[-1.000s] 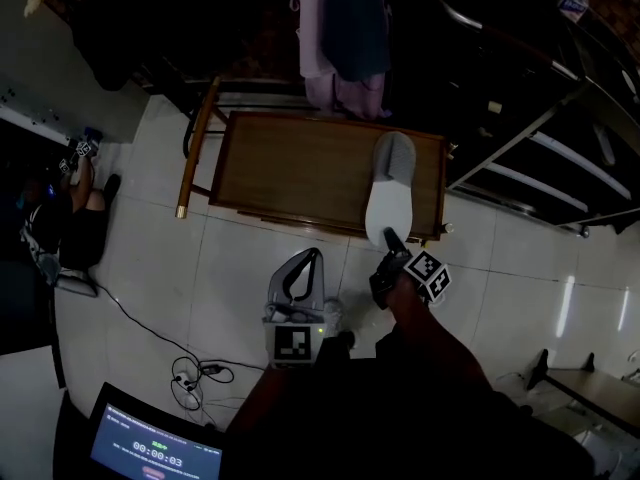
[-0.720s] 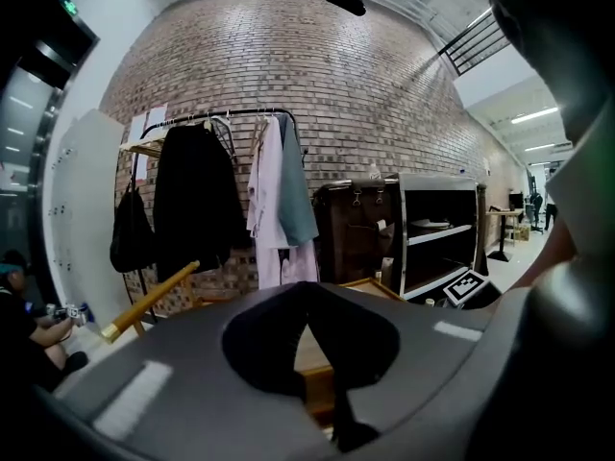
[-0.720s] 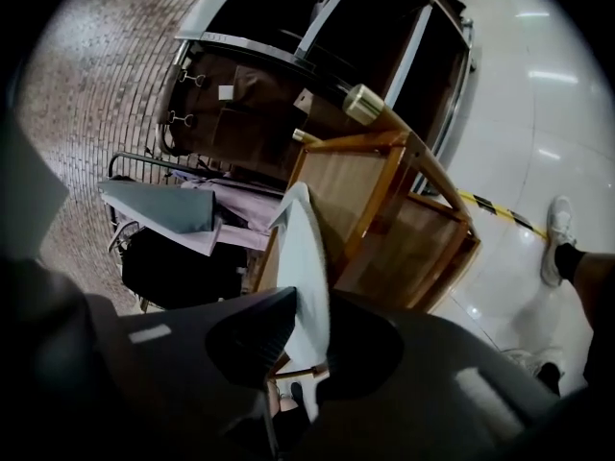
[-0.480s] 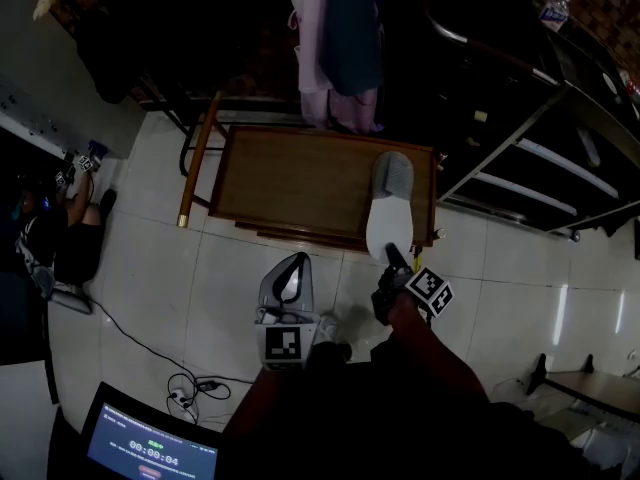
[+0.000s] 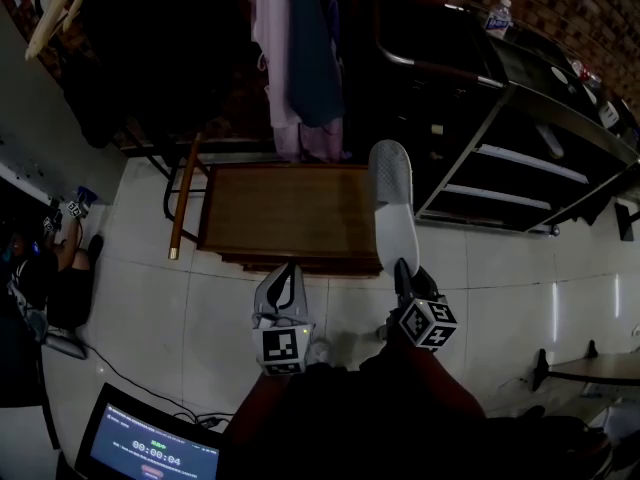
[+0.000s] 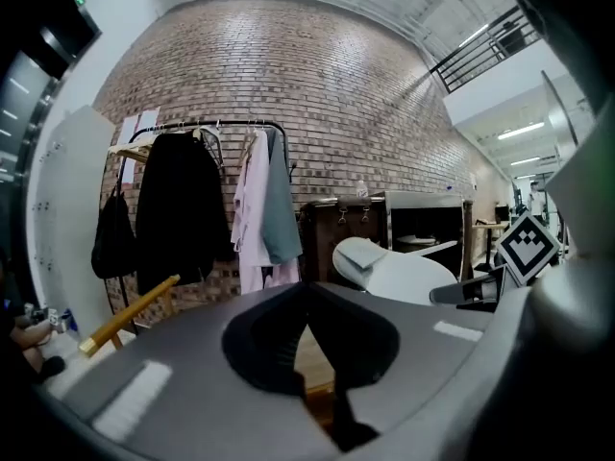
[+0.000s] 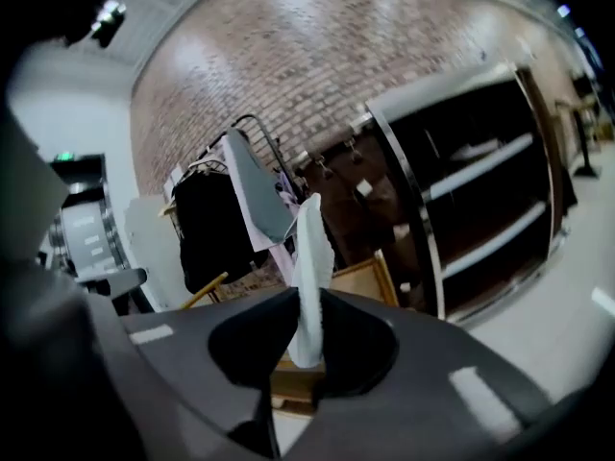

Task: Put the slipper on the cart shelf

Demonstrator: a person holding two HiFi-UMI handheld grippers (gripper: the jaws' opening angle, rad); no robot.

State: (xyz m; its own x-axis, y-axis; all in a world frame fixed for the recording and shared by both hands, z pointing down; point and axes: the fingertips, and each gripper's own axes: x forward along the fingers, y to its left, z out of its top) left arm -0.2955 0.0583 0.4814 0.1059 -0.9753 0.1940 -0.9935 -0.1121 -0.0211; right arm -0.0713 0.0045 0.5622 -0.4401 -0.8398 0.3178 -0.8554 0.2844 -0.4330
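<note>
A pale grey slipper hangs in the air over the right end of the wooden cart, sole to the right and toe pointing away from me. My right gripper is shut on its heel end; in the right gripper view the slipper stands on edge, pinched in the right gripper. My left gripper hovers shut and empty in front of the cart's near edge. In the left gripper view the left gripper has its tips together, and the slipper shows to the right.
Behind the cart stands a clothes rack with hanging garments. A black metal shelf unit fills the right, with a water bottle on top. A person sits on the floor at left. A laptop lies near me.
The slipper lay on the cart top a second ago. My right gripper has closed on its heel and lifted it clear of the wood. The left gripper stays in front of the cart.
</note>
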